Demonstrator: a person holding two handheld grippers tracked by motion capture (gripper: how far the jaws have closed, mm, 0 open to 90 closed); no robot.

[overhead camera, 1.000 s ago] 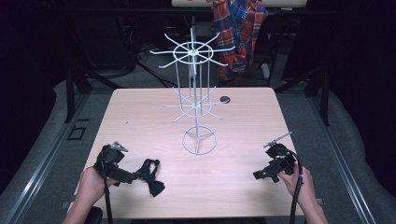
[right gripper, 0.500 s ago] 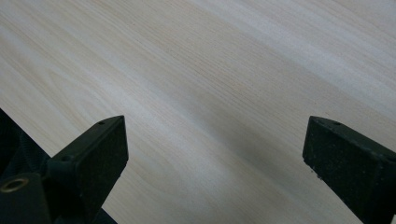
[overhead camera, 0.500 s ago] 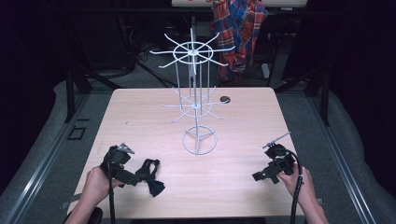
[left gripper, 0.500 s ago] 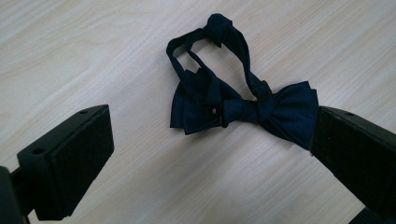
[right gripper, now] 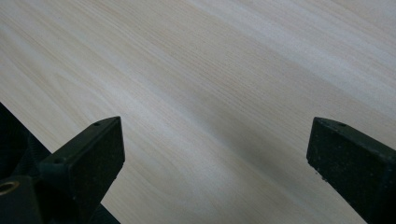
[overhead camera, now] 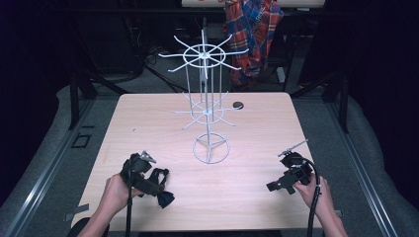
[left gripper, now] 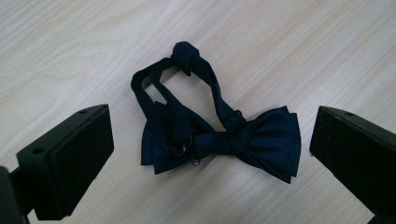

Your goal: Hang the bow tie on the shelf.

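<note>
A dark navy bow tie [left gripper: 243, 140] lies flat on the wooden table, its thin strap looped above the bow. My left gripper [left gripper: 212, 140] hangs over it, open, one black jaw on each side and neither touching the cloth. In the high view the bow tie [overhead camera: 165, 198] is at the table's front left, with the left gripper [overhead camera: 148, 181] right against it. At the front right my right gripper [overhead camera: 282, 183] is held low above bare wood. In its own view the right gripper [right gripper: 215, 154] stands open with nothing between the jaws.
A tall white wire rack [overhead camera: 206, 94] with spoke arms at two levels stands at the table's middle on a ring base [overhead camera: 211, 148]. A small black disc [overhead camera: 238, 104] lies behind it. A plaid cloth [overhead camera: 252, 29] hangs beyond the far edge.
My left gripper has slid to the right, closing in over the bow tie. The right gripper has hardly moved.
</note>
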